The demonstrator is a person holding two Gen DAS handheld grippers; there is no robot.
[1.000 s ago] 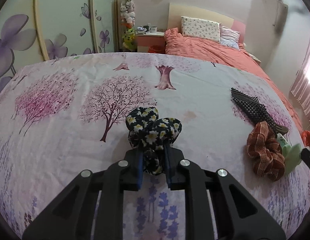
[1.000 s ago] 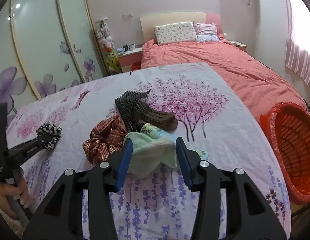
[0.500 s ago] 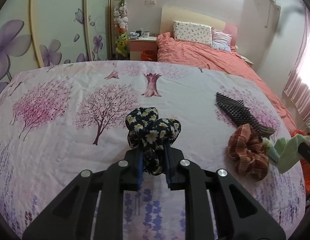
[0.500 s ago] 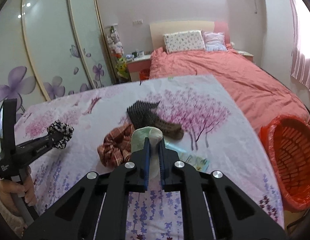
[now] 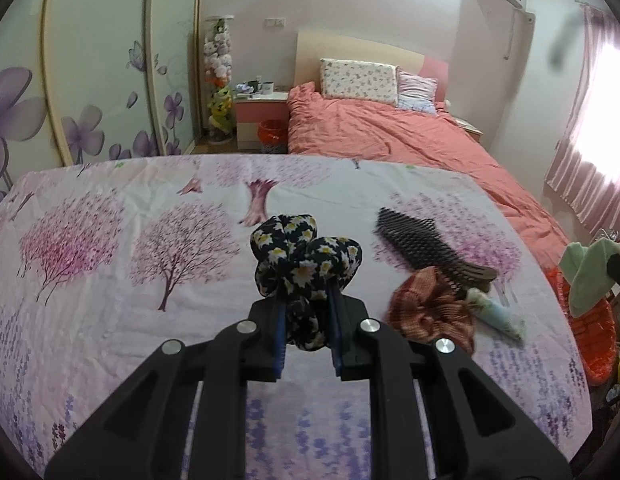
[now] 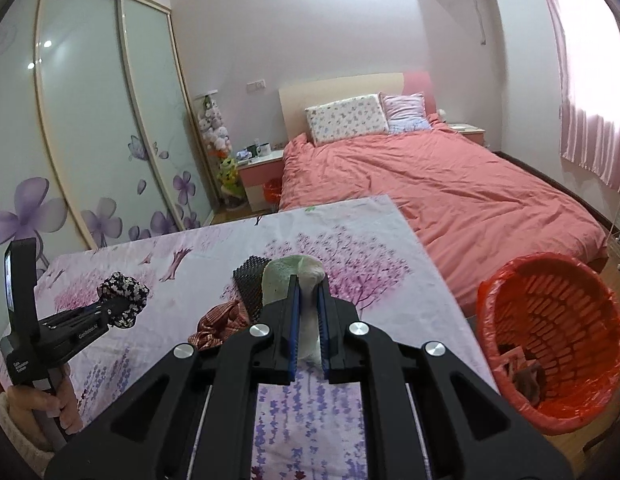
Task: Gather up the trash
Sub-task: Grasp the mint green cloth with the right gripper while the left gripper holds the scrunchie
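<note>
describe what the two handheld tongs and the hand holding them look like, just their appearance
Both tongs, left and right, are matte black plastic with angular cut-out arms, round silver screws and blue pads lining the fingers. Seen from the right wrist view, the left unit has a black pistol-style handle with small white lettering and an upright black device mounted on it. The hand gripping it is bare, with a cream knitted cuff.

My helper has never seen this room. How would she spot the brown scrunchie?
Find the table under the cloth printed with pink trees. Near its right side, the brown checked scrunchie lies against the black hairbrush; the other scrunchie, black with daisies, is held up.
</note>
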